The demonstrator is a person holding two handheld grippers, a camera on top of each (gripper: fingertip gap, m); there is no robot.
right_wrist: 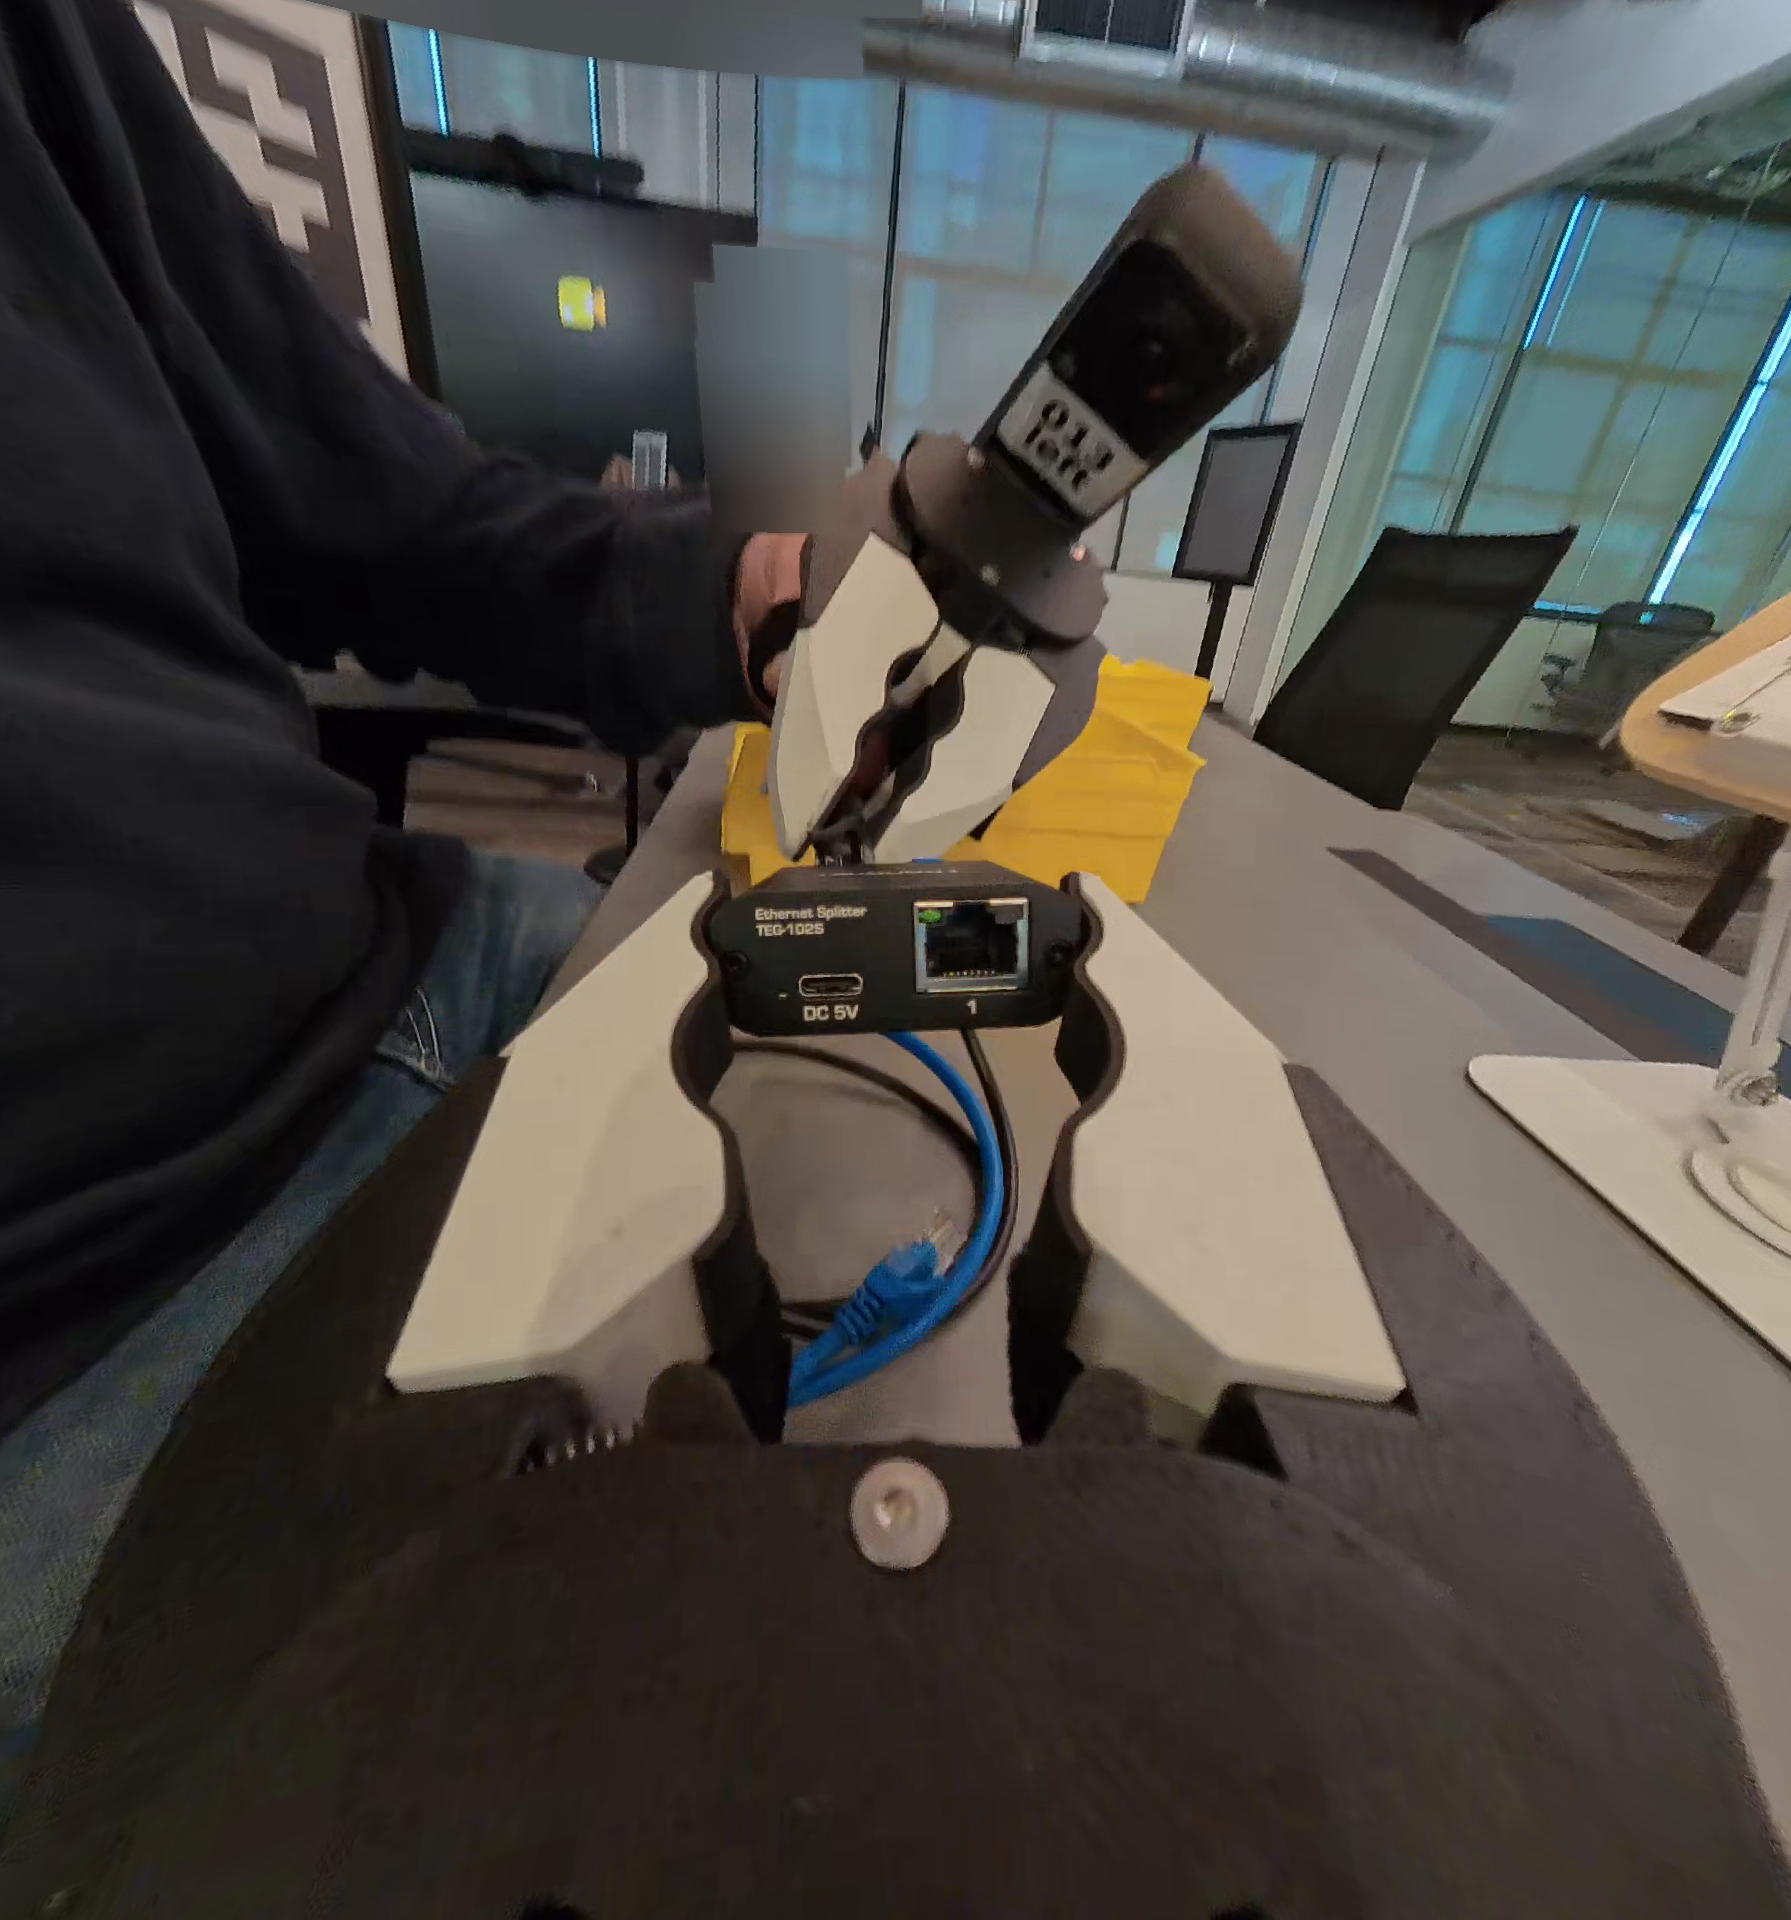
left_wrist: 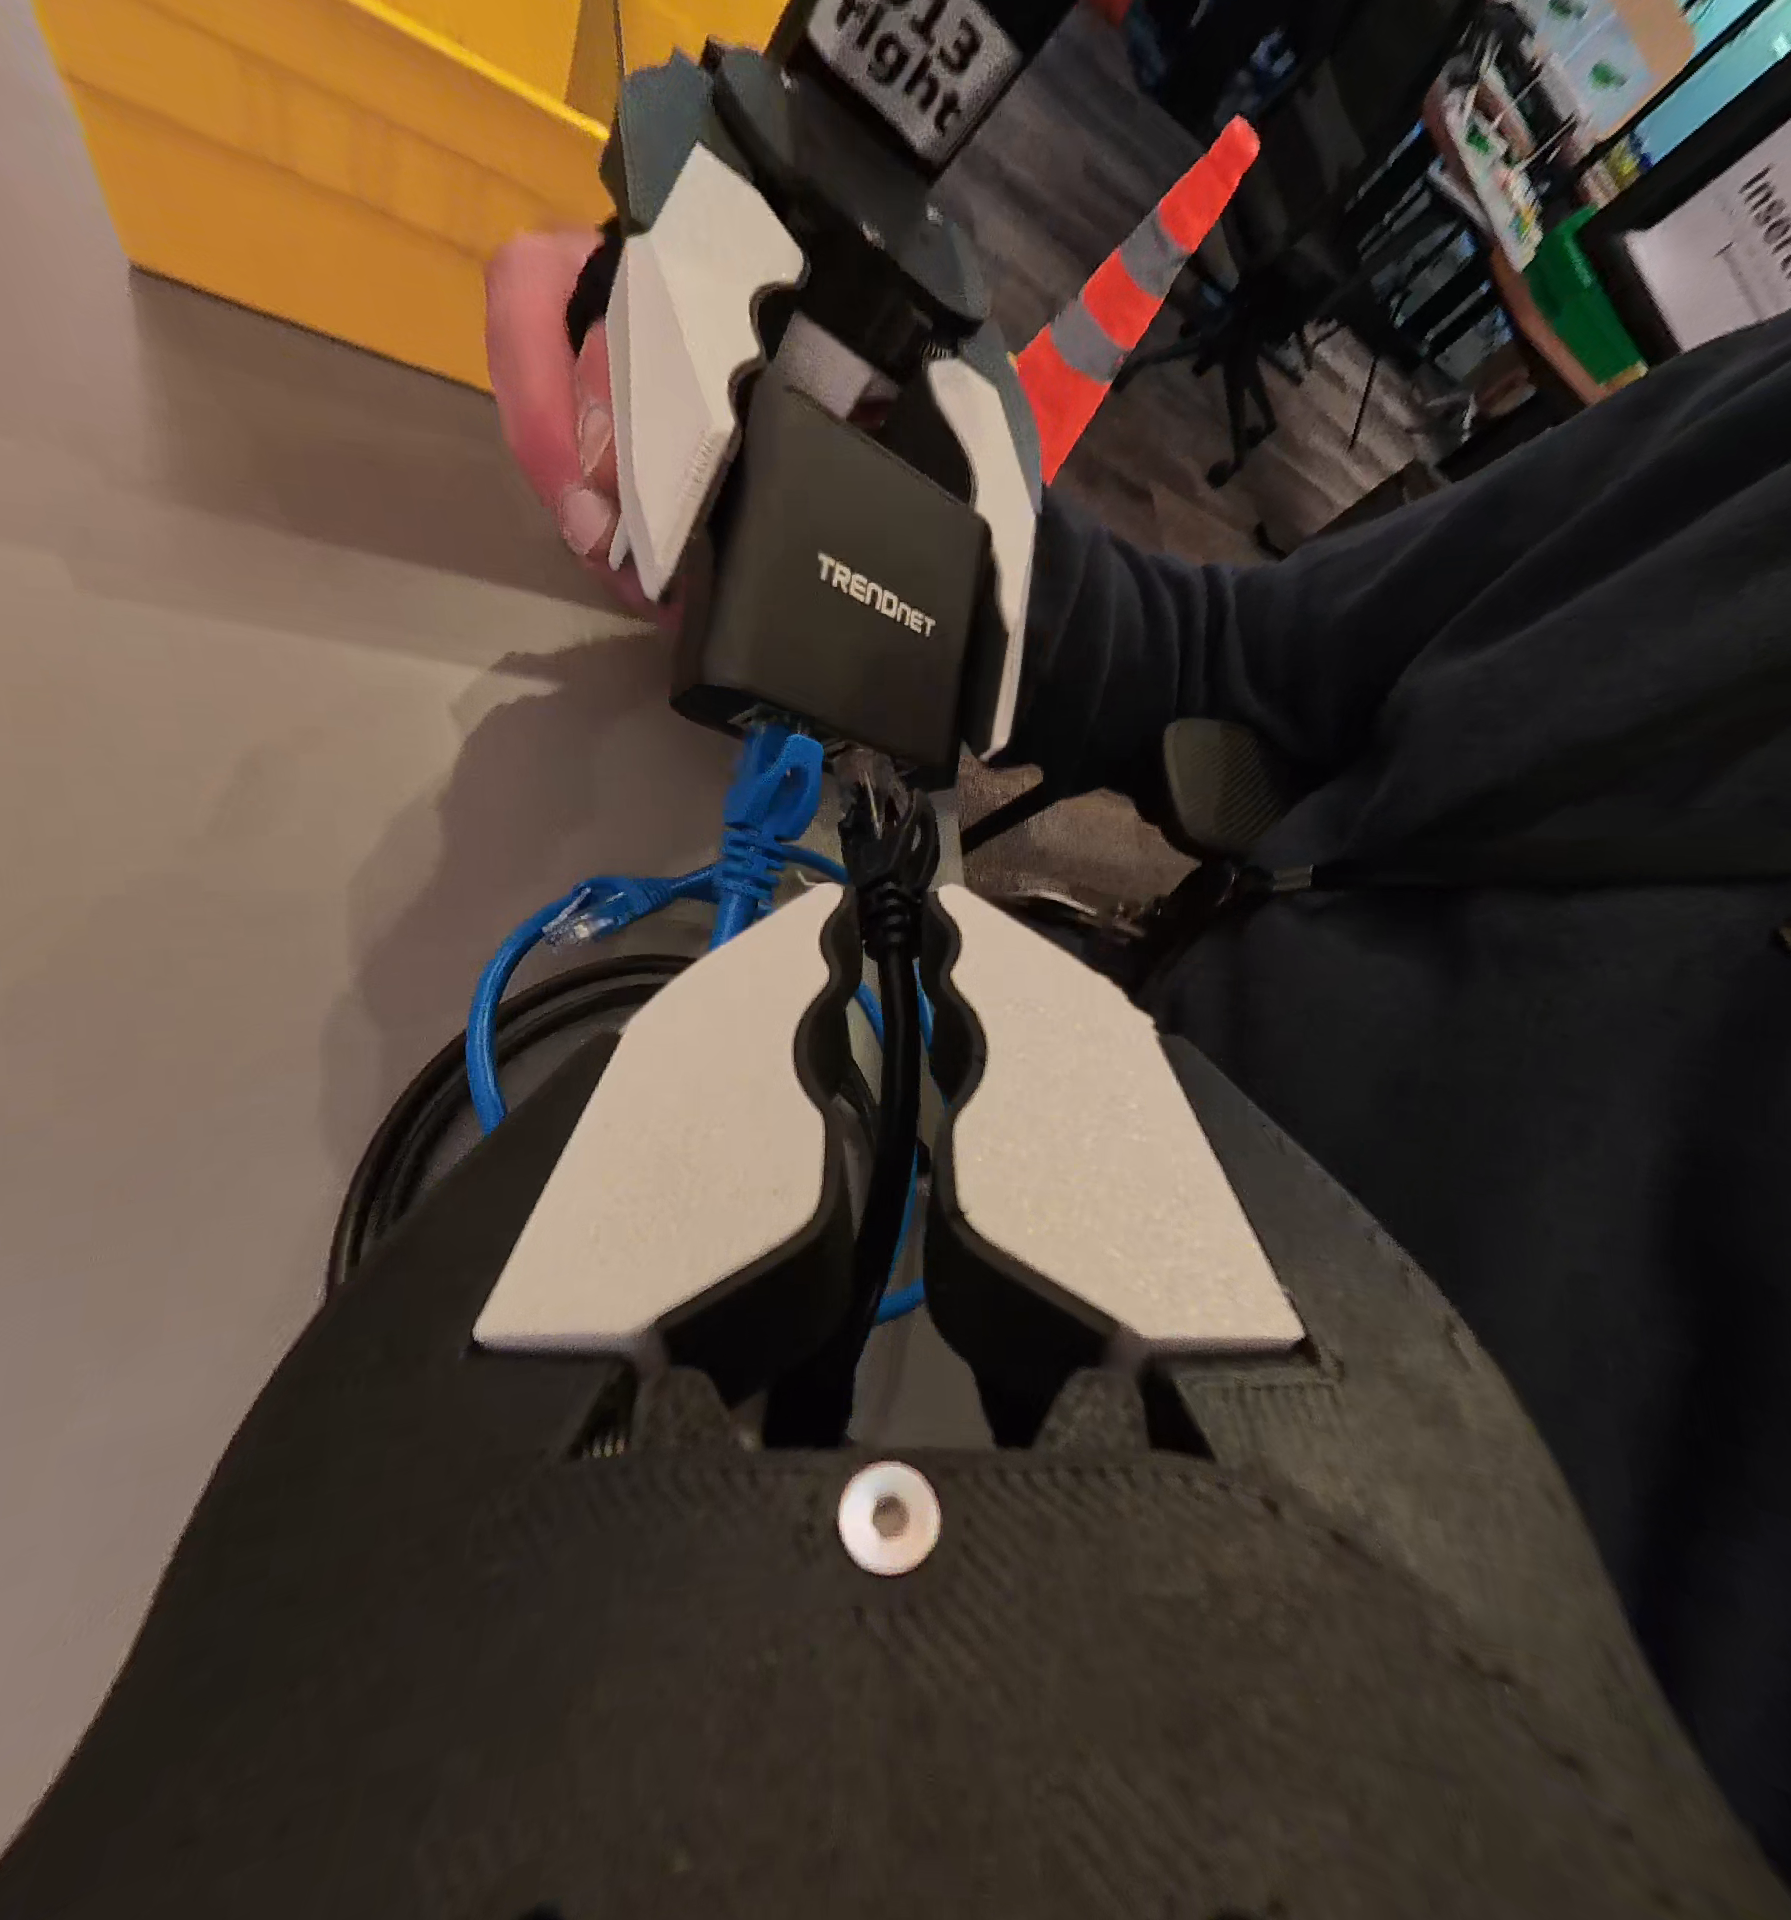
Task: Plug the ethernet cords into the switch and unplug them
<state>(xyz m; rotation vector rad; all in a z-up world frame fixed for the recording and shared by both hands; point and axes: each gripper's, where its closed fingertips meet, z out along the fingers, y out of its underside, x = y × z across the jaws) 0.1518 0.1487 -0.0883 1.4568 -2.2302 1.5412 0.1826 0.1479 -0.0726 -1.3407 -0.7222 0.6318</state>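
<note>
The small black switch [left_wrist: 849, 582] is held off the grey table [left_wrist: 143, 831] between my right gripper's white fingers [left_wrist: 683, 416]. In the right wrist view my right gripper [right_wrist: 896, 883] is shut on the switch [right_wrist: 870, 956], whose near face shows one empty port. A blue cord [left_wrist: 771, 790] is plugged into the switch's far face. My left gripper [left_wrist: 889, 904] is shut on the black cord [left_wrist: 886, 873] just behind its plug, and the plug tip is at the port beside the blue one. I cannot tell if it is seated. The left gripper [right_wrist: 839, 842] also shows behind the switch.
The blue cord's loose end [left_wrist: 590, 914] and coils of black cable [left_wrist: 434, 1091] lie on the table below the switch. Yellow bins [left_wrist: 351, 156] stand at the back. A white stand base [right_wrist: 1701, 1174] is at the right. A person's dark sleeve [right_wrist: 455, 582] reaches in from the left. The left gripper's tips are roughly 4 centimetres from the right gripper's.
</note>
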